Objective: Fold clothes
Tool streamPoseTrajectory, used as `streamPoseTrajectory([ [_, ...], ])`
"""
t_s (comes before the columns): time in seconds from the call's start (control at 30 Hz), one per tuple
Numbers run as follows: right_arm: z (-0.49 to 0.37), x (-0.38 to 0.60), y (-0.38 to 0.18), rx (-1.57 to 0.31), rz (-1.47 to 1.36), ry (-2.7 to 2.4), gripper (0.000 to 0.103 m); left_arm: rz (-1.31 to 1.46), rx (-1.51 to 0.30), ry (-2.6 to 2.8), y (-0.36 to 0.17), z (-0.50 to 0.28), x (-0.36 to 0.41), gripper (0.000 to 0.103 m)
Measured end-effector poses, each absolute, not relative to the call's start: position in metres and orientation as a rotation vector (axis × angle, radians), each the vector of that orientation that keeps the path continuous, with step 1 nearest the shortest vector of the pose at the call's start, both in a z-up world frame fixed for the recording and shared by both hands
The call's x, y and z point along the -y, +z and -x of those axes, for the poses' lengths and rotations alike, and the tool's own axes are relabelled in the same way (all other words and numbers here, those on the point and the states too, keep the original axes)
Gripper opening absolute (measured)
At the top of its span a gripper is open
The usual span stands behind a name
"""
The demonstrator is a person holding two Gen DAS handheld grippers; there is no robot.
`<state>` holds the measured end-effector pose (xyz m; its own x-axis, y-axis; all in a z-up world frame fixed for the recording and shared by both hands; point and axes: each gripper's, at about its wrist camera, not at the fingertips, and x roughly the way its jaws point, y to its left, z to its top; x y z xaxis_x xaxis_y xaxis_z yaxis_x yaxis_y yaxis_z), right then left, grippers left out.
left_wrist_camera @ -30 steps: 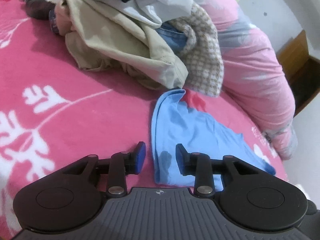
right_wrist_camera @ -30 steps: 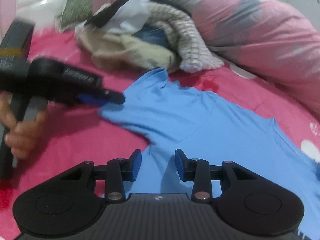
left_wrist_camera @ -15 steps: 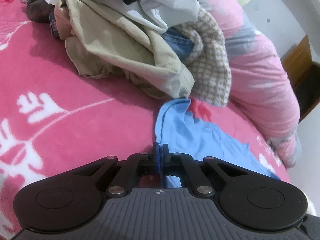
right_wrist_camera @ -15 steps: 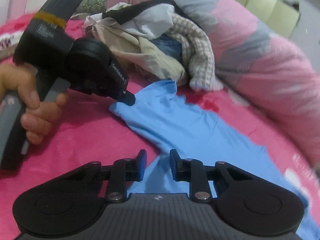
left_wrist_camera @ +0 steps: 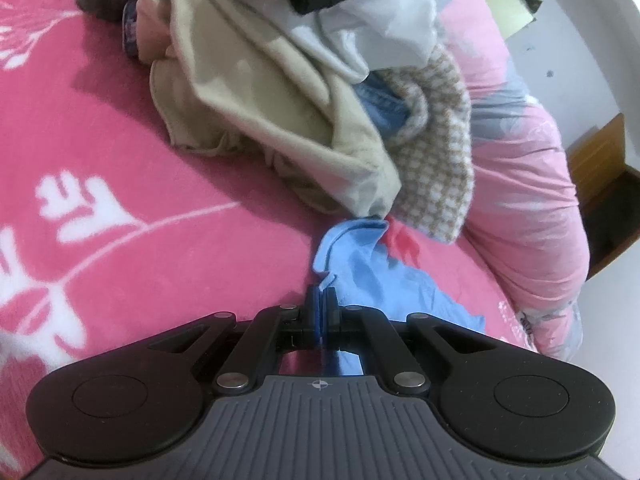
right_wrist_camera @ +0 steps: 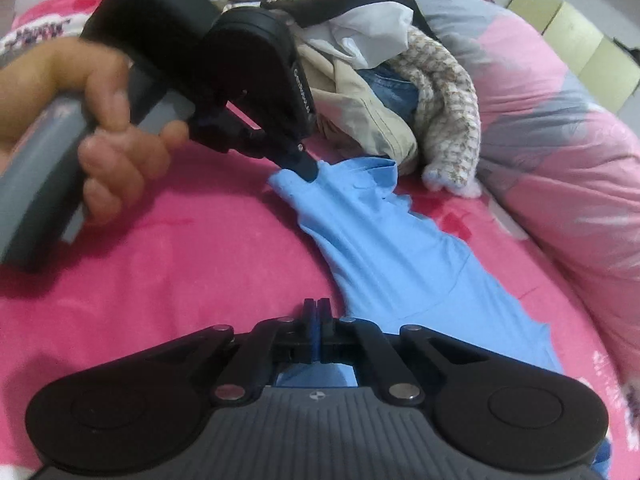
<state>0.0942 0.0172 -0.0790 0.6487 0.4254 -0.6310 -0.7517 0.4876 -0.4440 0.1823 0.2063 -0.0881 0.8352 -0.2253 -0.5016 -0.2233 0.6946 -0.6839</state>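
A light blue shirt lies stretched on the pink bedspread; it also shows in the left wrist view. My left gripper is shut on the shirt's edge near the collar end, and it shows in the right wrist view pinching that corner. My right gripper is shut on the shirt's near edge, lower down the same side.
A pile of unfolded clothes, beige, white, black, denim and a checked knit, lies just beyond the shirt. A pink and grey quilt is bunched along the right. A wooden cabinet stands beside the bed.
Both grippers have closed on the blue shirt's edge, the left first, then the right. The shirt is now pulled into a long taut strip between them.
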Motion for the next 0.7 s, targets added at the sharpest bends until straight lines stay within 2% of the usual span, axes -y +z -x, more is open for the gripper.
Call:
streamPoseTrajectory([
  [0.23,-0.095,-0.029,-0.073,-0.378,0.820,0.714,0.002,0.843,-0.601,-0.009,-0.089,-0.182,-0.208,0.000],
  [0.7,-0.104,-0.043,-0.079,-0.420,0.821,0.760,0.003,0.916,-0.605,-0.019,-0.093,-0.183,-0.215,0.000],
])
